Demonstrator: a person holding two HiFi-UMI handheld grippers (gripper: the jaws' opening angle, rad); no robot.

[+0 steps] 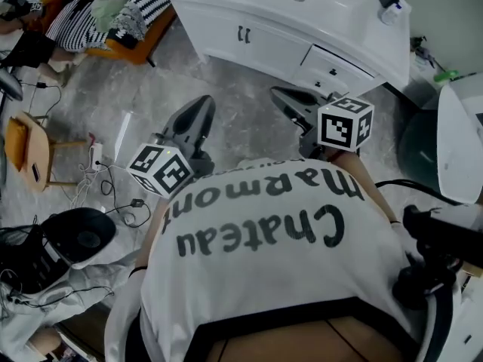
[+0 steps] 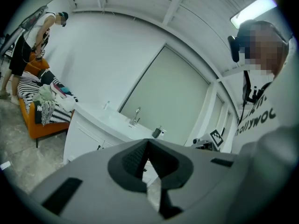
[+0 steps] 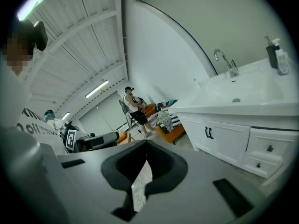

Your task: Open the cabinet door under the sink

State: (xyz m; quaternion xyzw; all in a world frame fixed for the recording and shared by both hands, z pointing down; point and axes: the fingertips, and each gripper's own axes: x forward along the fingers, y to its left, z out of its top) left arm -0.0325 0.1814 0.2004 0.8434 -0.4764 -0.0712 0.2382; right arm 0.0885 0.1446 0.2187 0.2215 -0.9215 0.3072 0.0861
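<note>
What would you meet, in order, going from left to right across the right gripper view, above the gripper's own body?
standing person → orange sofa → cabinet door handles → faucet → pump bottles

Floor: grey stone-look. On it: white vanity at top, orange couch top-left, wood chair at left. Pwr strip + cables lie nr chair.

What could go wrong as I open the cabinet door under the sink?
The left claw and right claw are both shut and empty; they probably need opening before either can take a handle. The two door handles sit close together, so a claw might catch both. Loose cables trail at your left.
</note>
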